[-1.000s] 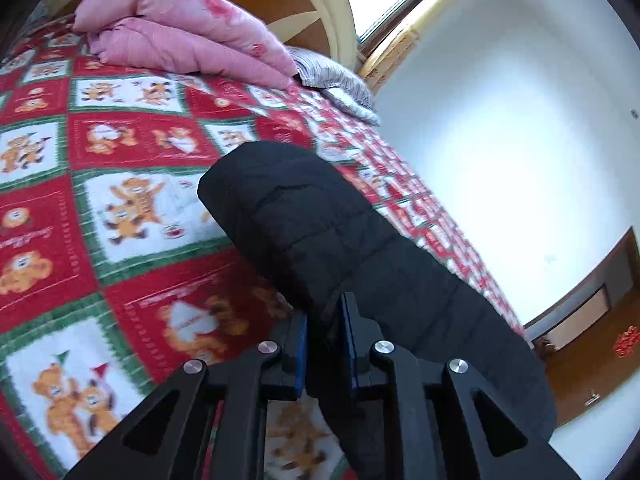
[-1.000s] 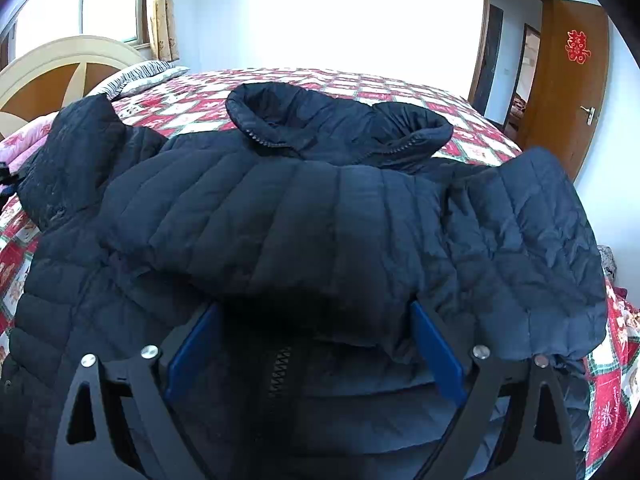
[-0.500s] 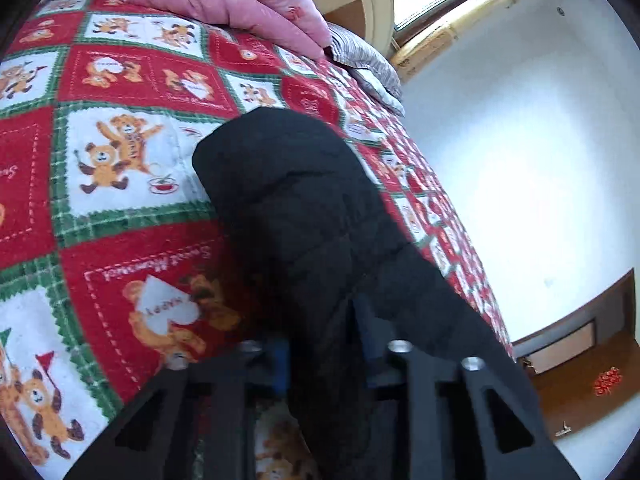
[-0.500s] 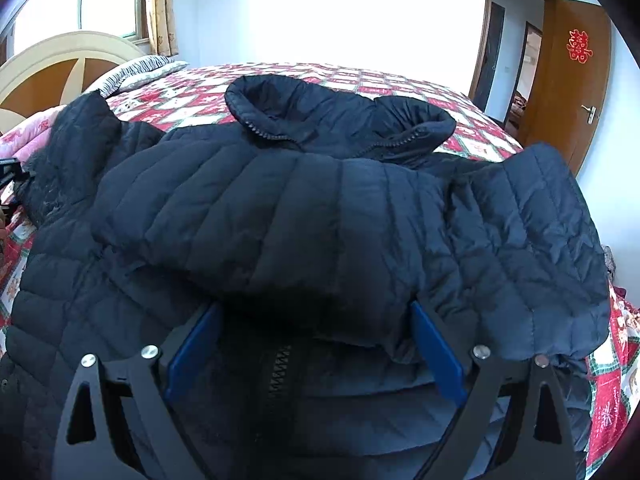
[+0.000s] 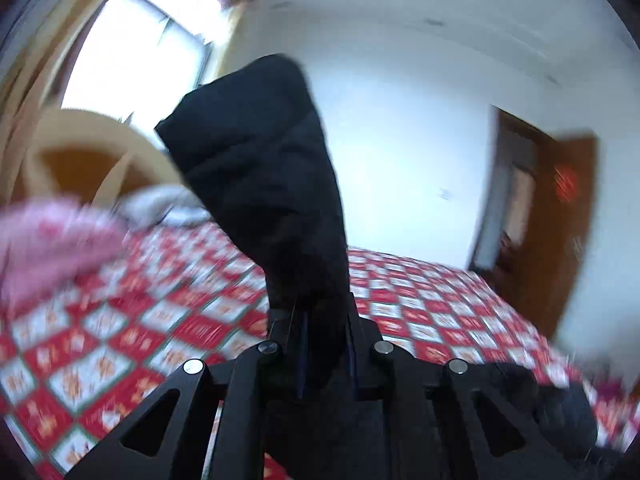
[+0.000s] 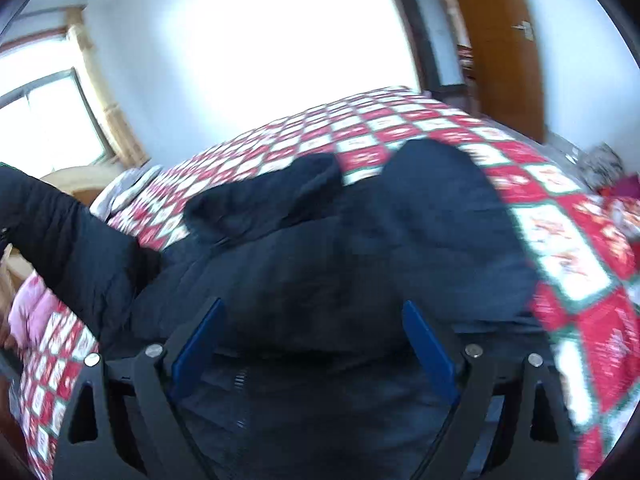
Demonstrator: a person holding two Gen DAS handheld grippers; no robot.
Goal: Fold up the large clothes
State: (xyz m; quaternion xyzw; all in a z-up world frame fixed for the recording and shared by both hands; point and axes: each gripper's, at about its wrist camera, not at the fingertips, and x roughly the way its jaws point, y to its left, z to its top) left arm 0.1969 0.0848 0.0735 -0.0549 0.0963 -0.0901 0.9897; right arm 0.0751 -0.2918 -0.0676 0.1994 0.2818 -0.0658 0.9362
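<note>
Left gripper (image 5: 324,344): nearest in the left wrist view, jaws clenched on the sleeve (image 5: 264,184) of the black quilted jacket (image 6: 360,264); fabric pinched between the narrow blue pads. Sleeve lifted clear of the bed, standing up and away from the fingers, cuff end uppermost against the pale wall (image 5: 400,140).

Right gripper (image 6: 312,340): nearest in the right wrist view, blue pads spread wide, released; jaws lately closed a little, nothing pressed between them. Folded jacket body lying under and between the fingers, contact with the pads not discernible.

Jacket: spread across the bed, dark bulk just beyond the right fingers; collar (image 6: 276,196) bunched further back. Raised sleeve also visible at the left edge of the right wrist view, slanting upward.

Bedspread (image 5: 120,344): red, white and green check, under the jacket, reaching to the far side of the bed; blurred in both views.

Pink quilt (image 5: 52,244): folded, at the head of the bed, left side.

Pillow (image 5: 160,204): grey-striped, beside the pink quilt.

Headboard (image 5: 100,148): cream and brown, curved, behind the pillow.

Window (image 5: 136,60): bright, above the headboard.

Door (image 6: 504,40): brown wood, at the far right, red ornament on it.
</note>
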